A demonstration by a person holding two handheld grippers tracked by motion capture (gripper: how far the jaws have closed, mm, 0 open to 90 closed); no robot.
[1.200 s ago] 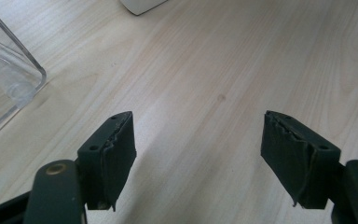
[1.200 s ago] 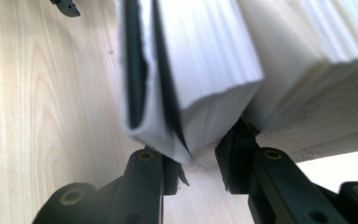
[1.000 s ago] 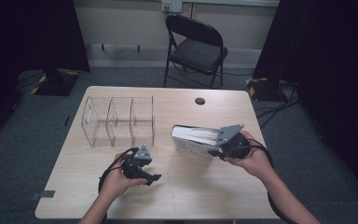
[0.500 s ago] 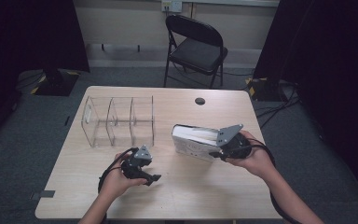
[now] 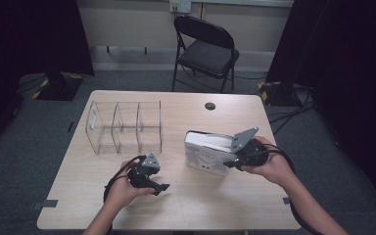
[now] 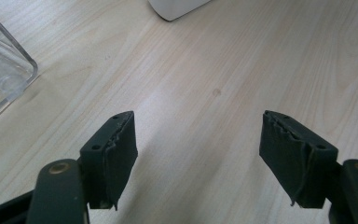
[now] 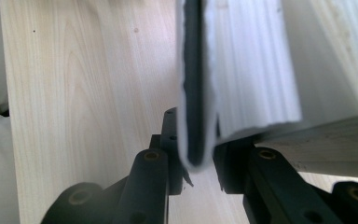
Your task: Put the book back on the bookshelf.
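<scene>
We find the right gripper [image 5: 232,164] clamped on the cover edge of the white book [image 5: 208,152], standing on the table [image 5: 215,205] right of the clear organizer [image 5: 125,128]. The left gripper [image 5: 162,187] idles nearby, jaws apart and empty. We judge the grasp done; next comes lifting the book toward a compartment.

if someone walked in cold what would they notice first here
Most striking is the white book at the table's right, with the right claw shut on its cover at the near edge. Left of it, near the front edge, the left claw hovers open over bare wood. Behind that stands a clear divided organizer, nothing visible in it.
</scene>
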